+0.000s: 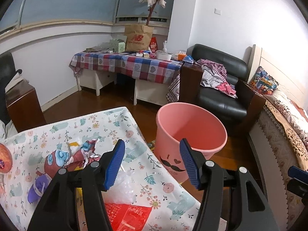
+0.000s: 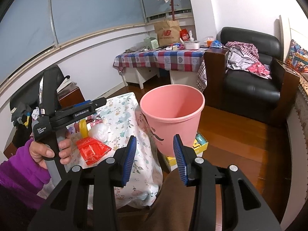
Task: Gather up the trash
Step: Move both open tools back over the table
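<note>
L gripper (image 1: 152,163): black two-finger tool w/ blue ribbed pads, jaws spread, nothing between them; hovers over the near edge of the table, aimed down and fwd.
R gripper (image 2: 155,159): same build, jaws parted, empty; sits off the table's right side, bin straight ahead of it.
Table (image 1: 115,119): small top under a white floral-print cloth; all the litter lies on it.
Bin (image 2: 173,104): pink plastic bucket w/ moustache print, on the wood floor just beside the table's right edge; looks empty inside.
Wrapper, big (image 1: 77,154): crumpled red/blue printed paper wrapper, left-centre of the cloth, ahead-left of L pads.
Clear bag (image 1: 125,184): crinkled transparent plastic, right under L gripper's left finger; nearest piece.
Red pack (image 2: 92,150): flat shiny red plastic packet at the near edge, partly under the clear bag; long axis approx across the table as seen from the R wrist.
Purple bit (image 1: 36,190): small purple plastic scrap, far left, near the edge.
Key relation: trash is below and left of L gripper, bin to its right; L hand (image 2: 50,152) is over the table, so L is clearly nearer the litter, R nearer the bin.
Judgement: next move prob. L dropping onto the clear bag or red pack, then a short swing right to the bin.
Risk: thin film may slip from the ribbed pads.
</note>
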